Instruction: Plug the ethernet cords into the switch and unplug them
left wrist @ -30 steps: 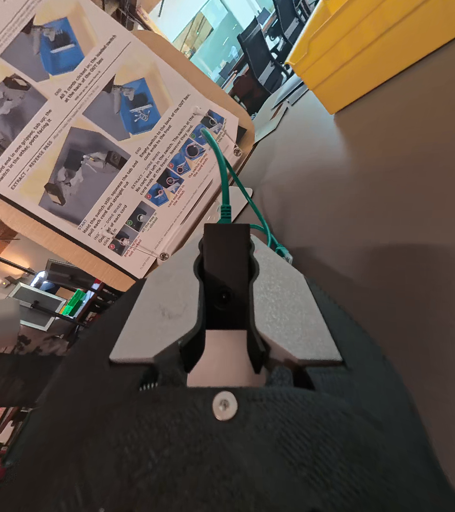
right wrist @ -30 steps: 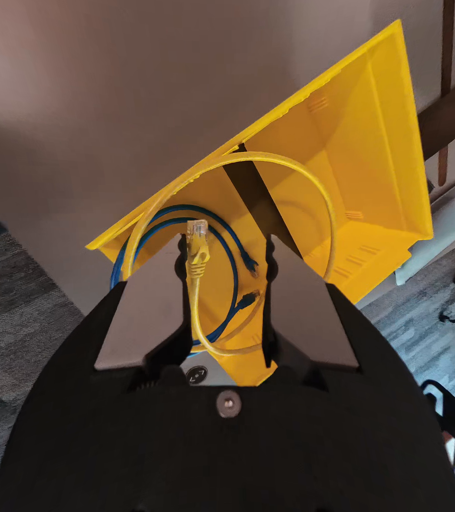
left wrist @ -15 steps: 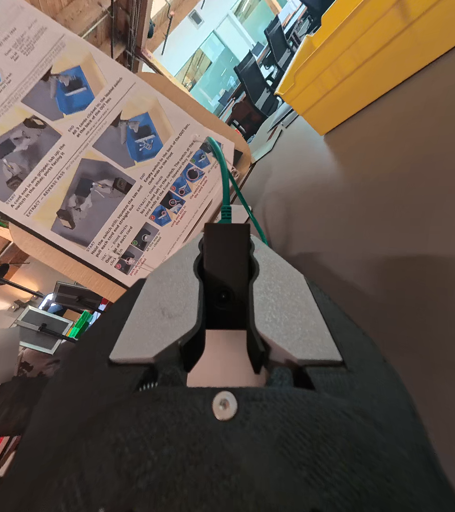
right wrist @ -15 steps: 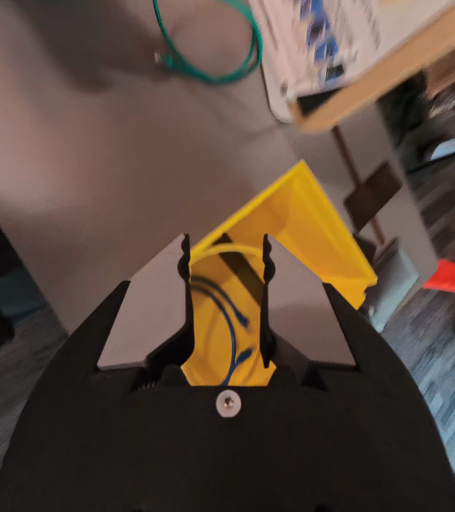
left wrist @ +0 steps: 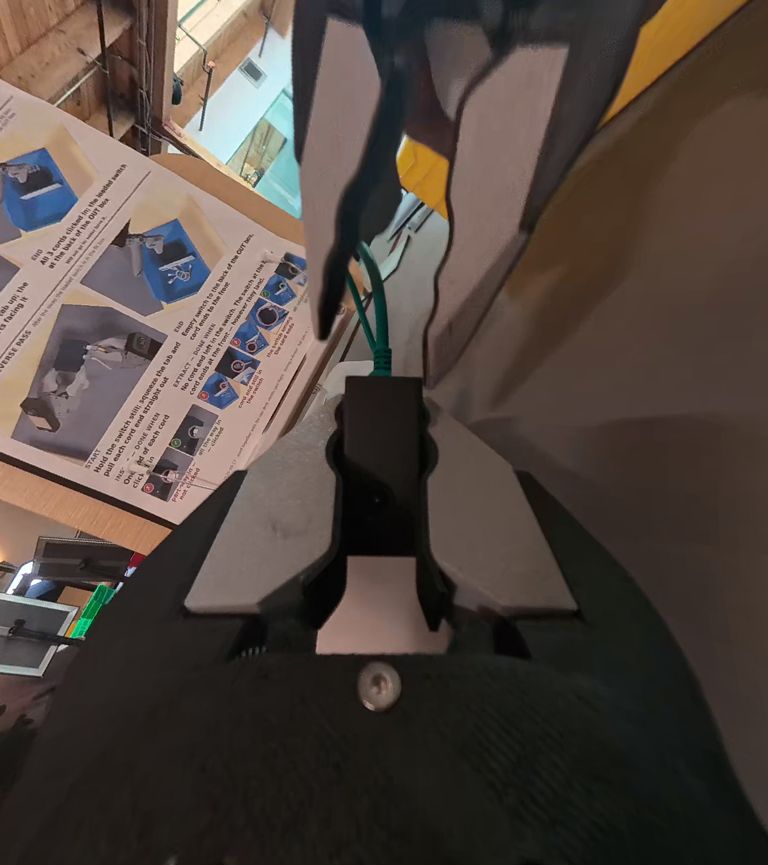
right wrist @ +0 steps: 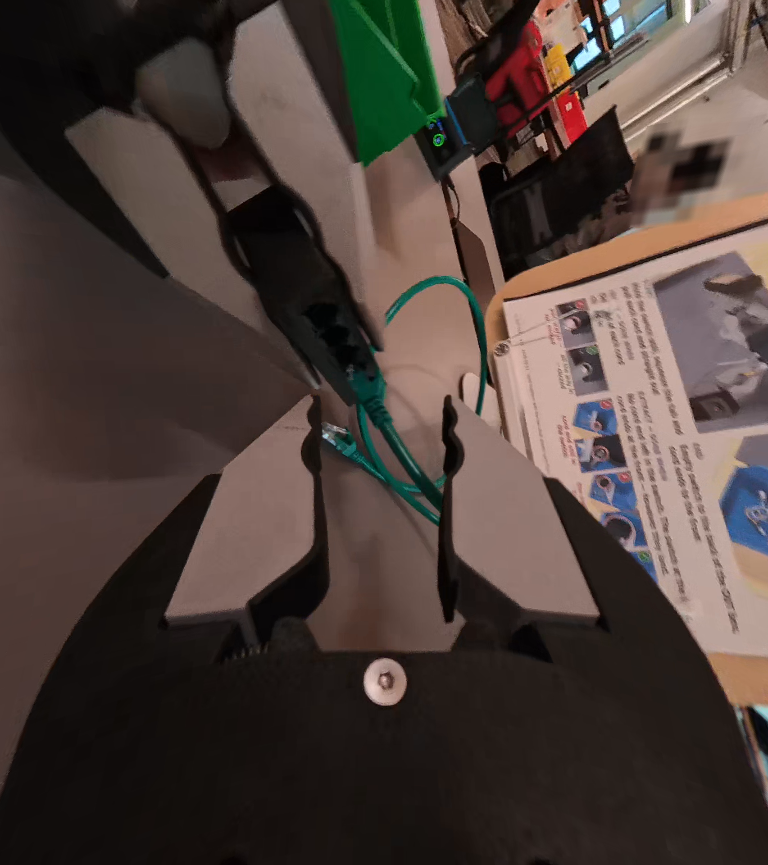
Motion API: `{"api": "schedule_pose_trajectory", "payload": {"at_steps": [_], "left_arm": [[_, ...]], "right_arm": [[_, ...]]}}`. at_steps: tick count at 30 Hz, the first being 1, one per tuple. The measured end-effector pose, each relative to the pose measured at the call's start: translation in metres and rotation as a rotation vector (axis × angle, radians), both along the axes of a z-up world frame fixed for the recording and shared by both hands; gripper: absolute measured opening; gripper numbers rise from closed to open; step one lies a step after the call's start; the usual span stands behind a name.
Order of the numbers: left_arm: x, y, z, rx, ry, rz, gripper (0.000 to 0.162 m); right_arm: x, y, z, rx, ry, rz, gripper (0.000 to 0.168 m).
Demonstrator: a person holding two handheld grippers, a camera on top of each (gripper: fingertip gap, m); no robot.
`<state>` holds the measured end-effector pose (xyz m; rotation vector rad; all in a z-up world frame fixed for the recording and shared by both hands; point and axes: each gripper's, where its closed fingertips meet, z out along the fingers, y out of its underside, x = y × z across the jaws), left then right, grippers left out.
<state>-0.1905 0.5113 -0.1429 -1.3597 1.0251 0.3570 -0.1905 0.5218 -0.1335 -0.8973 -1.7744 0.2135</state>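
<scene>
My left gripper (left wrist: 382, 407) is shut on the black switch (left wrist: 382, 463), ports facing away. A green ethernet cord (left wrist: 381, 327) is plugged into the switch's far end. My right gripper (right wrist: 379, 412) is open and empty. It faces the switch (right wrist: 311, 318) head on, and in the left wrist view the right gripper (left wrist: 379, 309) comes down from above. In the right wrist view the plugged green connector (right wrist: 370, 388) sits just beyond my fingertips. The cord's loose end (right wrist: 337, 437) lies beside my left finger (right wrist: 269, 515). The left gripper (right wrist: 344, 365) shows there holding the switch.
A printed instruction sheet on a wooden board (left wrist: 91, 327) stands behind the cord, at the right in the right wrist view (right wrist: 653, 421). A yellow bin (left wrist: 676, 61) sits on the grey table (left wrist: 653, 374). A green panel (right wrist: 382, 84) stands farther back. Only a small space, under 4 cm, lies between the two pairs of fingers. Both grippers' tips are roughly 25 cm from the green panel (right wrist: 382, 84).
My right gripper left the yellow bin holding the yellow and blue cords and swung over to face the switch. My left gripper tilted up slightly, still holding the switch.
</scene>
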Motion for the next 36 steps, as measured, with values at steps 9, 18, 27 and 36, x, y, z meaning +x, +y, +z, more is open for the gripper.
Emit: {"api": "schedule_pose_trajectory", "payload": {"at_steps": [9,18,27,36], "left_arm": [[-0.002,0.008,-0.02,-0.063,0.062,-0.013,0.027],[-0.004,0.014,-0.038,-0.121,0.07,0.086,0.027],[-0.003,0.014,-0.045,-0.137,0.158,0.124,0.028],[0.0,0.011,-0.049,-0.101,0.32,0.117,0.027]], "right_arm": [[-0.016,0.008,-0.033,0.099,0.028,0.034,0.011],[-0.007,0.011,-0.041,0.092,0.021,0.016,0.011],[-0.001,-0.002,-0.041,-0.089,0.032,0.092,0.011],[0.003,-0.004,-0.049,0.013,-0.007,0.098,0.01]]}}
